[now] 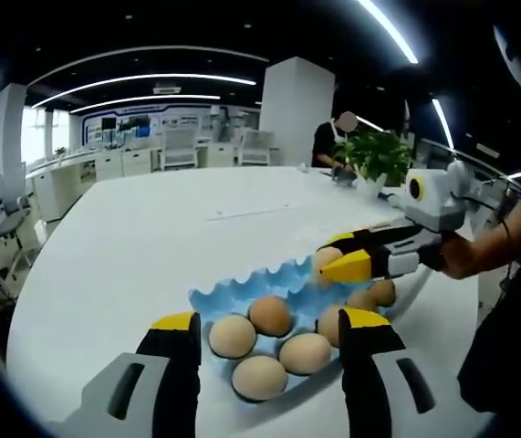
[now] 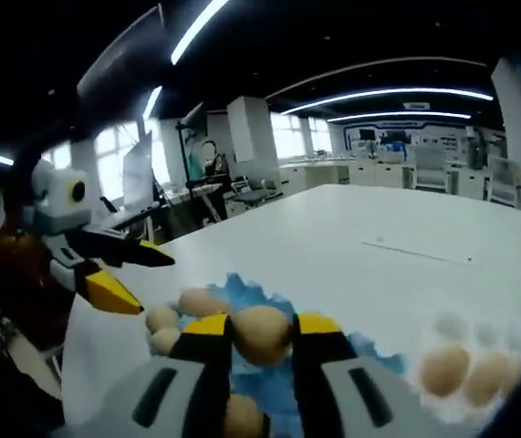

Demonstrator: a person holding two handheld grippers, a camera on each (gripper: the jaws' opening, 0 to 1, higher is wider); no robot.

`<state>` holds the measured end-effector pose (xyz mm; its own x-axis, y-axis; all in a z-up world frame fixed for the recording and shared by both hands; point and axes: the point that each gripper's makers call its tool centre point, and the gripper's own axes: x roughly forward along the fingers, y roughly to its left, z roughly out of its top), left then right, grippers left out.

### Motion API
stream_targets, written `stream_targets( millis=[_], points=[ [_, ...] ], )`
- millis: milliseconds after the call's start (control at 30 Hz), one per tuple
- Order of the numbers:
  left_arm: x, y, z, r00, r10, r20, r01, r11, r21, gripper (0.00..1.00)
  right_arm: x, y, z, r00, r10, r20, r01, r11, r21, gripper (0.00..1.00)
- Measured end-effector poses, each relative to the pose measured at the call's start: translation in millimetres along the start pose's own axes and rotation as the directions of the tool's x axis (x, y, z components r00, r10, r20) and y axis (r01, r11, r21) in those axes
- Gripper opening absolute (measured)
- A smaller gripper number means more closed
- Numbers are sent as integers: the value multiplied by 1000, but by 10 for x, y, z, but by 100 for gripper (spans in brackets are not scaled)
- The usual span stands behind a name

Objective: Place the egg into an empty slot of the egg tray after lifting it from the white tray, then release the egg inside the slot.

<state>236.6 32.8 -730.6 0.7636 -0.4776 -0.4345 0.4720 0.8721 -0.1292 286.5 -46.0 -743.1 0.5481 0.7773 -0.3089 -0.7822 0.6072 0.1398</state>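
My right gripper (image 2: 260, 336) is clenched on the egg (image 2: 261, 334), jaws pressing it from both sides, w/ the egg hanging just over the blue egg tray (image 2: 242, 294). In the left gripper view the same gripper (image 1: 331, 262) comes in from the right, holding the egg (image 1: 325, 263) at the tray's far edge (image 1: 242, 287), above the tray and not yet down in a slot. My left gripper (image 1: 269, 351) is released, jaws spread wide w/ nothing between them, hovering at the tray's near side over the eggs already seated (image 1: 258, 376).

Key relation: egg is straight ahead btwn my right jaws, and the open slots look to lie directly below/just ahead of it on the far row, so I judge the next move is mostly a short drop, then let go. Right is clearly the nearer hand. Can't tell the egg's long axis. More eggs sit at lower right of the right gripper view (image 2: 465, 370), blurred; prob. the white tray, not sure. All on the white surface (image 1: 151, 237).
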Motion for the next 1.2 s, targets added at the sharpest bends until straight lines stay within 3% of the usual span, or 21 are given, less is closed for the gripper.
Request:
stream_targets(
  millis=[233, 500, 733, 1200],
  points=[
    [-34, 32, -17, 1000, 10, -4, -11, 1000, -3, 60, 128, 72, -78, 999, 31, -26, -32, 999, -6, 25],
    [-24, 35, -20, 1000, 12, -5, -12, 1000, 0, 60, 131, 85, -215, 997, 47, -54, -45, 999, 26, 25],
    [-12, 10, -15, 1000, 3, -5, -3, 1000, 5, 60, 161, 90, -232, 996, 62, -64, -55, 993, 104, 26],
    [-25, -5, -29, 1000, 3, -13, -3, 1000, 19, 59, 178, 107, -226, 994, 83, -64, -77, 993, 89, 26]
  ],
)
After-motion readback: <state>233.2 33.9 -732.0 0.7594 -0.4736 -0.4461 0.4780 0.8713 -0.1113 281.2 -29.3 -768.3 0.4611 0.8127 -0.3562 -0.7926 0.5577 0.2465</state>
